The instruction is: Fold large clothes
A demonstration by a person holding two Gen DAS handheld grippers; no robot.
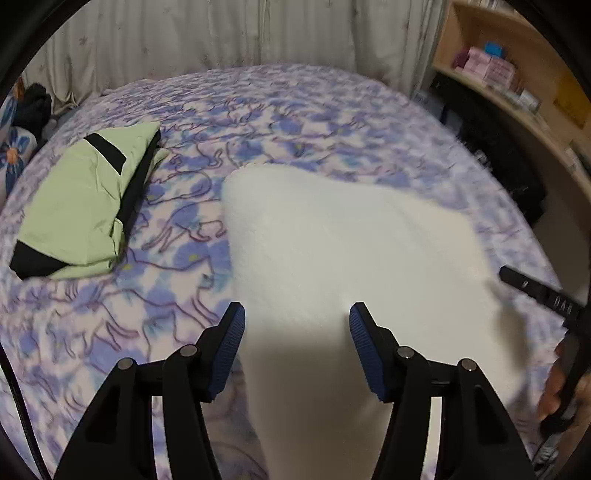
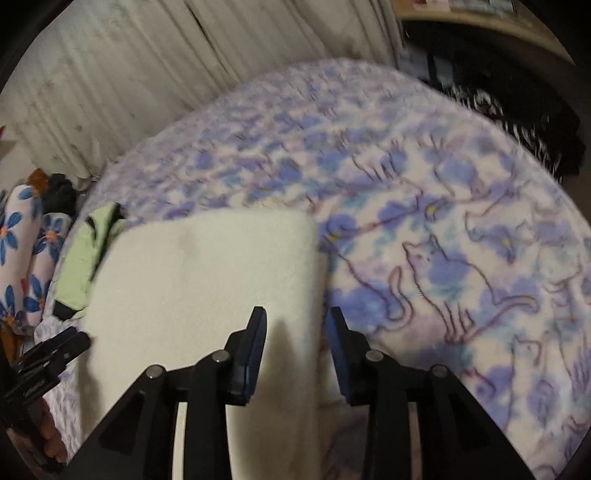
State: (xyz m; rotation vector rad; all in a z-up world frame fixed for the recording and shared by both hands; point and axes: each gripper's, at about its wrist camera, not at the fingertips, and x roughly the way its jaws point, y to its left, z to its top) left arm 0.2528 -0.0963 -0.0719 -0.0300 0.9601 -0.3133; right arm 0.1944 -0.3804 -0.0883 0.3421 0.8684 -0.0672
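A white fleecy garment [image 1: 351,251] lies folded on the bed and also shows in the right wrist view [image 2: 203,277]. My left gripper [image 1: 297,317] is open and empty, its jaws wide apart above the garment's near left edge. My right gripper [image 2: 295,321] is open and empty, straddling the garment's right edge. The right gripper's body [image 1: 546,299] shows at the right edge of the left wrist view, and the left gripper [image 2: 48,358] at the left edge of the right wrist view.
The bed [image 1: 295,110] has a blue and purple cat-print blanket [image 2: 461,258]. A folded light green and black garment [image 1: 81,206] lies at the left. Floral pillows [image 2: 26,251] sit at the bed's far left. A curtain [image 1: 221,33] hangs behind. A wooden shelf [image 1: 517,74] stands at the right.
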